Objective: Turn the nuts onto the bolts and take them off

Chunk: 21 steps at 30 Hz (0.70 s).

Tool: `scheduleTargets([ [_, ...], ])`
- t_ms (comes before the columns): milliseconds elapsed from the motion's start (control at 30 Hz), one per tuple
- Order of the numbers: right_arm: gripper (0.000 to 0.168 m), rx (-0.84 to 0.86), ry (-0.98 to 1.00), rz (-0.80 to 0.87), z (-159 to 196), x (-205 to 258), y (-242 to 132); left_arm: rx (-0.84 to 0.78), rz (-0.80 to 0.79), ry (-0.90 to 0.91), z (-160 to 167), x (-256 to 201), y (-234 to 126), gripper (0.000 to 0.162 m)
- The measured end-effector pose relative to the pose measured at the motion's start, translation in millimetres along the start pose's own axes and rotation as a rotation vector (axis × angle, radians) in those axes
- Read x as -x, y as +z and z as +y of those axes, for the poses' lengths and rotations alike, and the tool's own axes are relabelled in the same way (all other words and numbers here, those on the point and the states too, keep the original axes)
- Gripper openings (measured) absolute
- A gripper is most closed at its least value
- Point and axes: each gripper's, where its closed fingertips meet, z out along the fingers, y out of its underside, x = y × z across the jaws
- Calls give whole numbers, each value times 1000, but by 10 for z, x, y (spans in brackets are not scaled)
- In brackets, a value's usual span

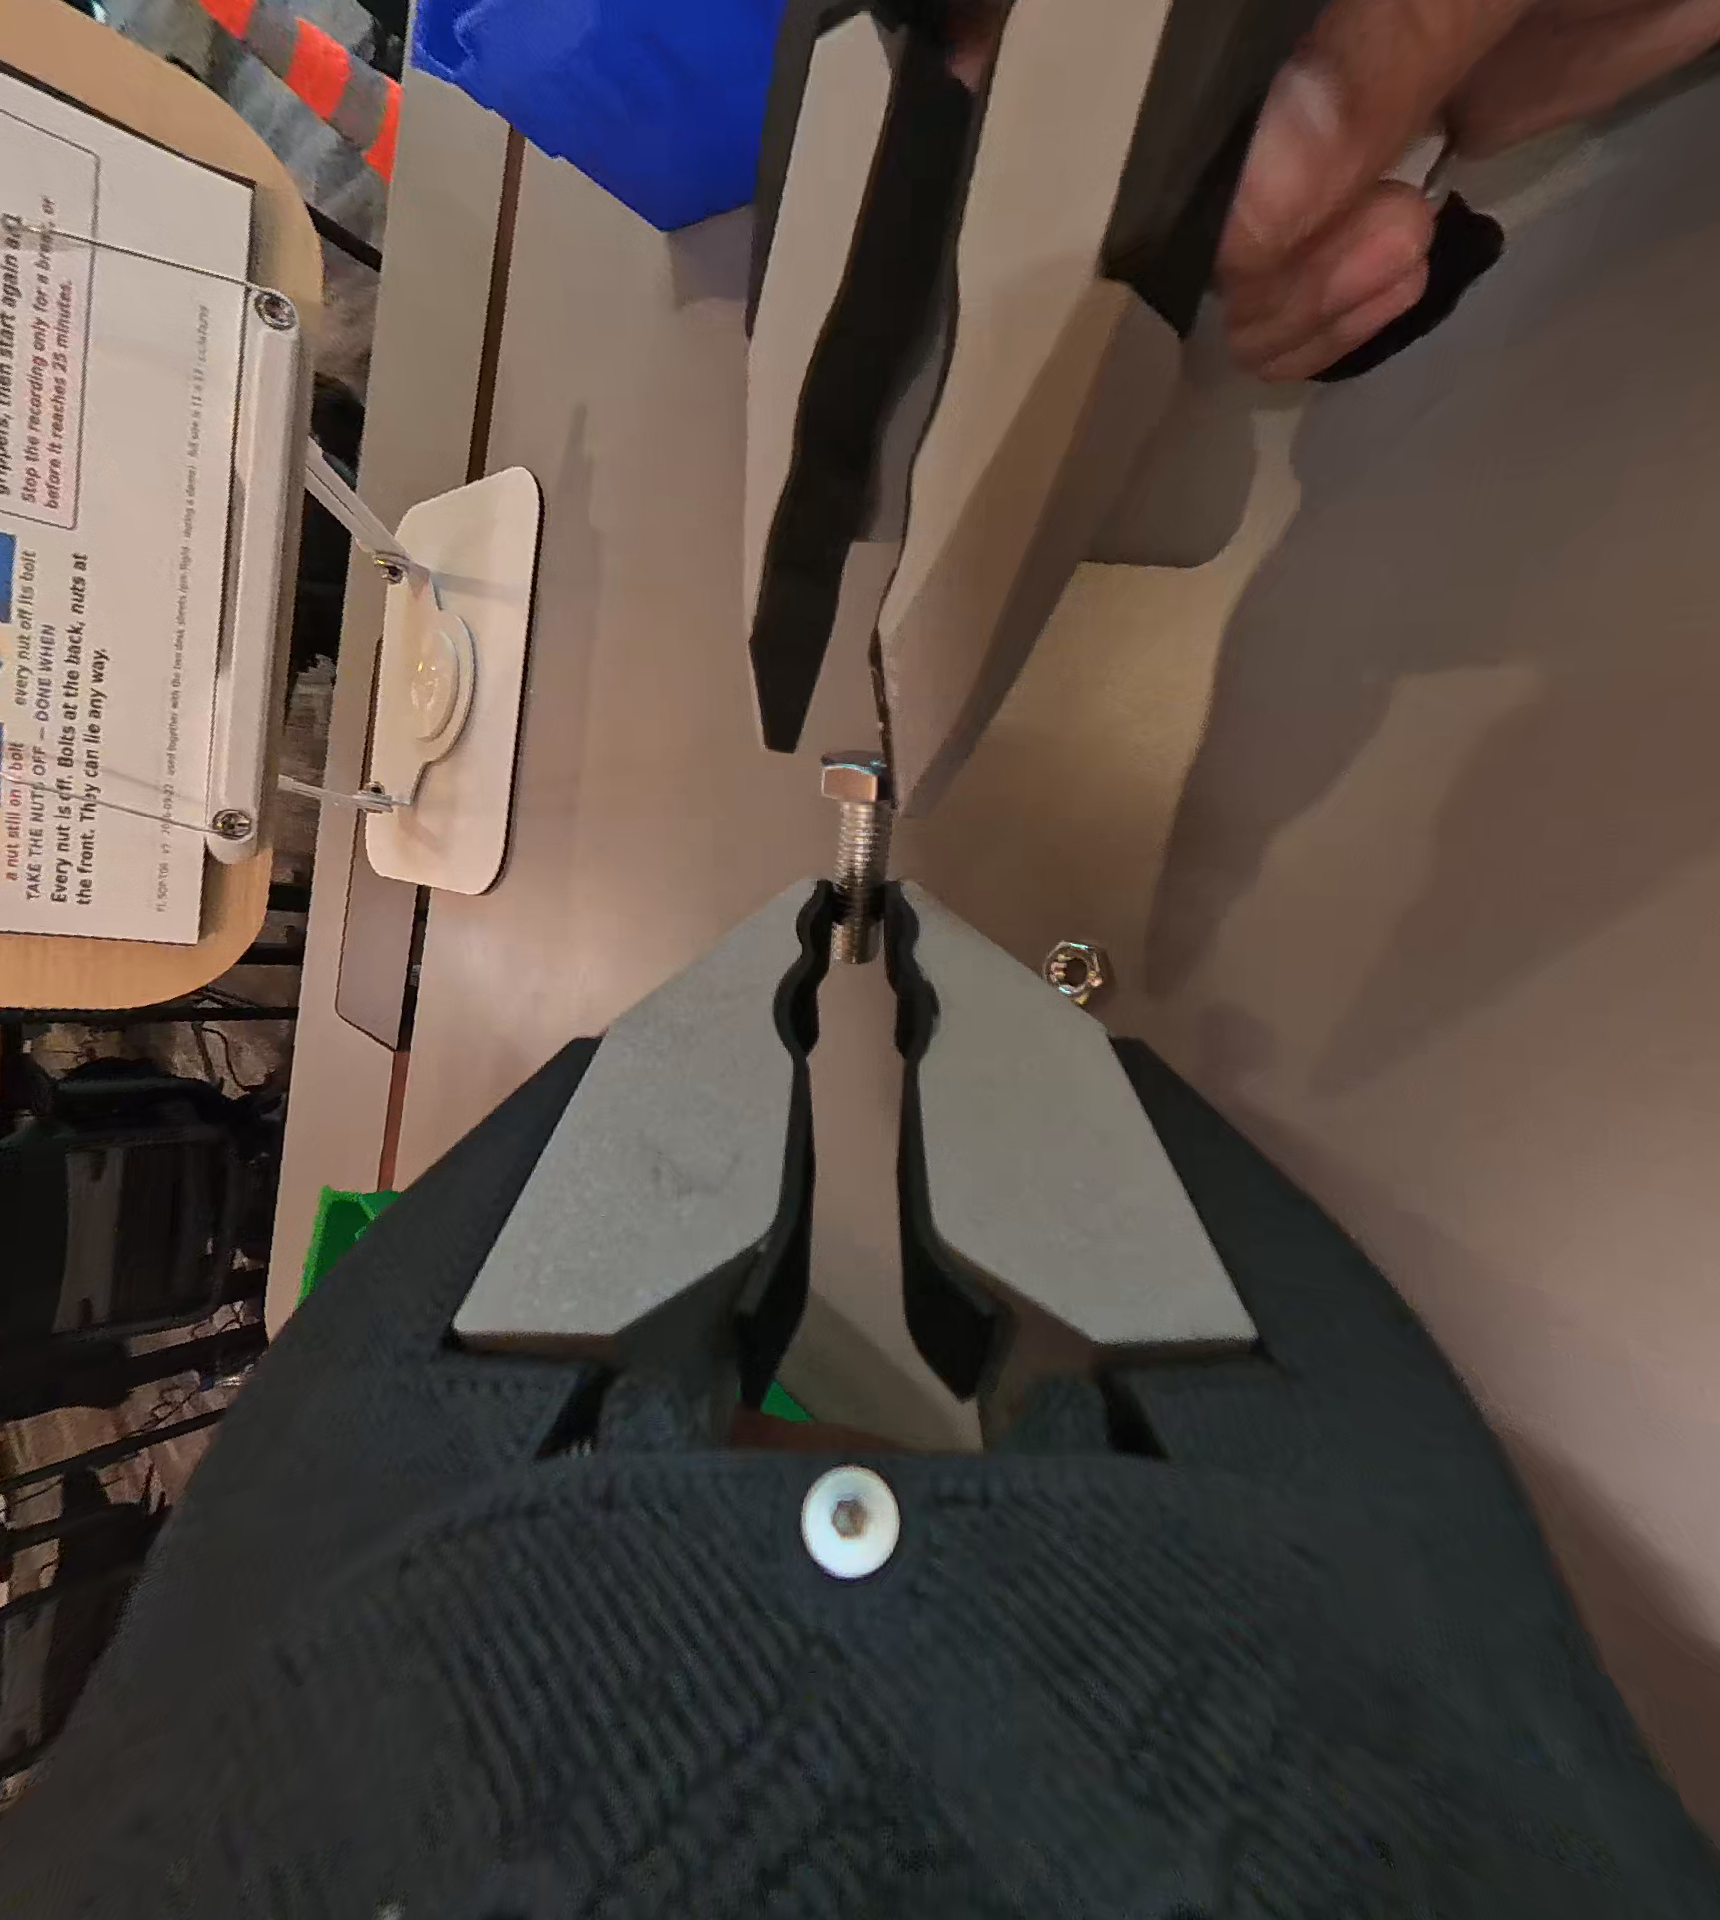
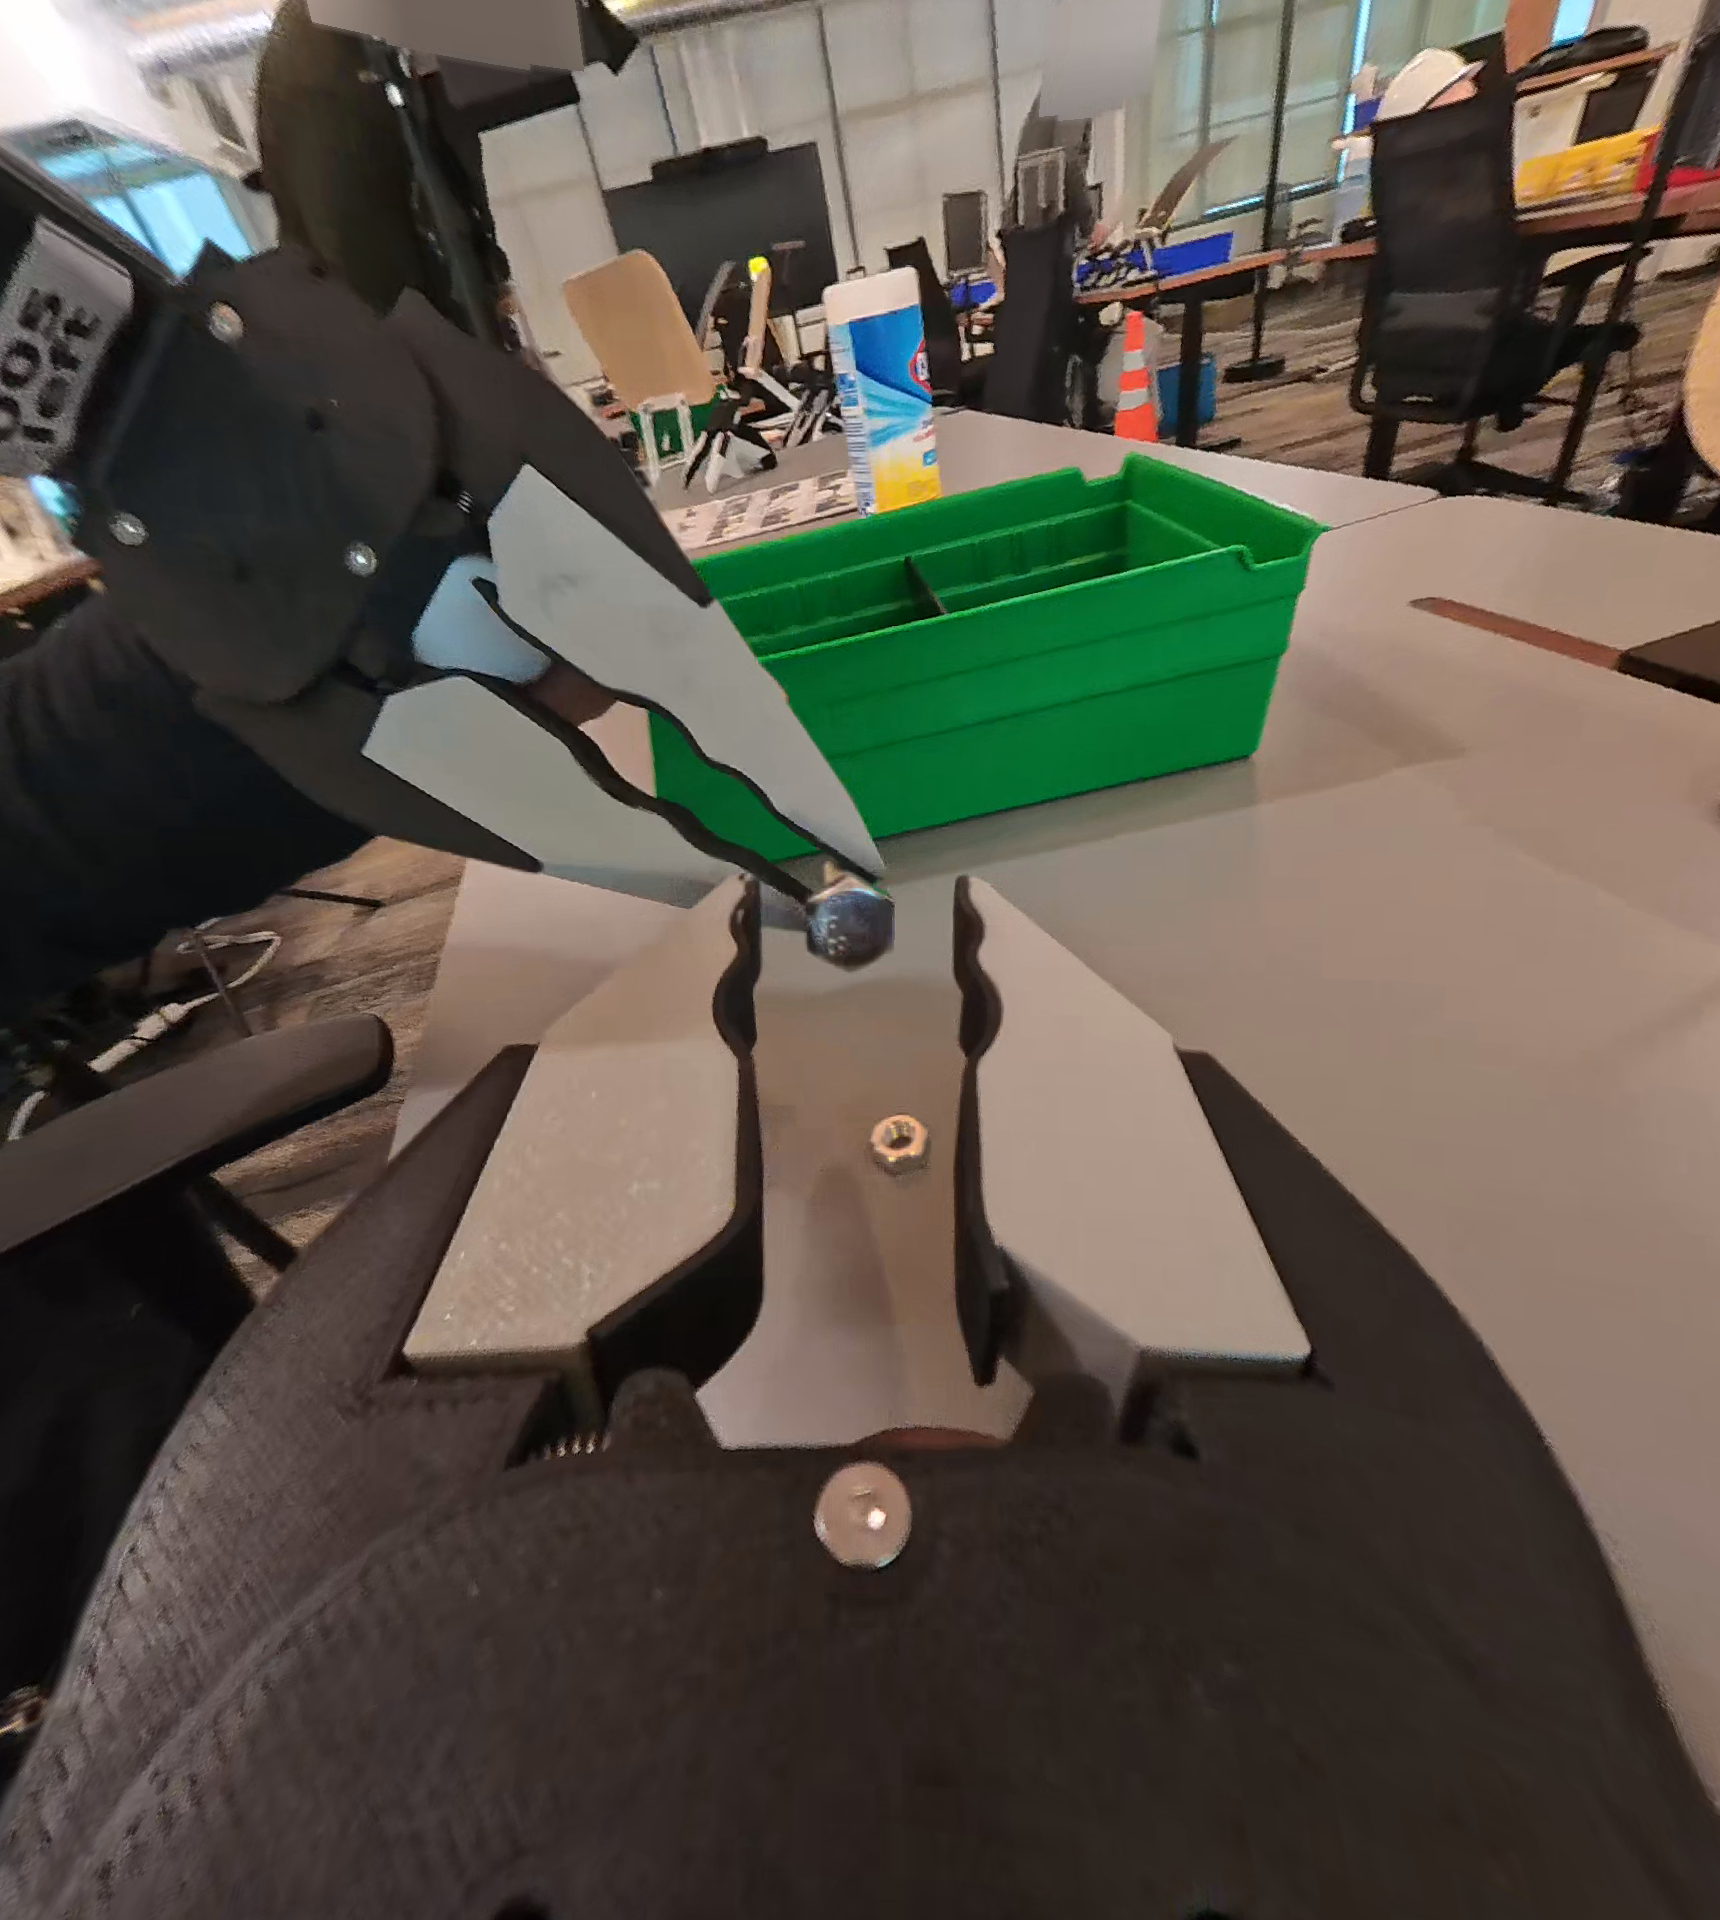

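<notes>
Left hand-held gripper (image 1: 854, 914) pinching bolt (image 1: 854, 831), right hand-held gripper (image 2: 851, 914) spread, green bin (image 2: 991, 665) only in right view.

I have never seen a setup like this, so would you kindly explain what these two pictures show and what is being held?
There is no robot here: a person holds a hand-operated two-finger claw in each hand, and each claw carries a camera looking forward along its fingers.

The left wrist view looks over the left claw, whose grey and black fingers are shut on the threaded shank of a silver hex-head bolt. The other claw reaches in from above, with the person's hand behind it.

The right wrist view looks over the right claw, which is open, its tips on either side of the bolt's head. Below it, a small silver hex nut lies loose on the grey table. Behind it stands a green plastic bin with dividers; I cannot see anything in it from here.
</notes>
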Motion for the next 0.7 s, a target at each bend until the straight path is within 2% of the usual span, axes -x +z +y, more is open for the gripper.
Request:
scheduleTargets([
  [133,40,21,19,7,45,-31,31,-35,-12,-17,-17,42,25,7],
  [233,16,32,10,14,70,-46,45,-56,5,-10,-27,22,65,7],
  [333,14,45,33,21,99,-92,42,-94,4,-33,-42,31,128,7],
  [500,14,14,37,86,48,-233,-44,-233,-35,-144,-141,121,244,10],
  [600,14,-21,14,149,-33,-326,-128,-327,-153,-222,-144,327,235,28],
  [700,14,-75,8,173,-148,-360,-220,-512,-69,-383,-233,278,215,18],
])
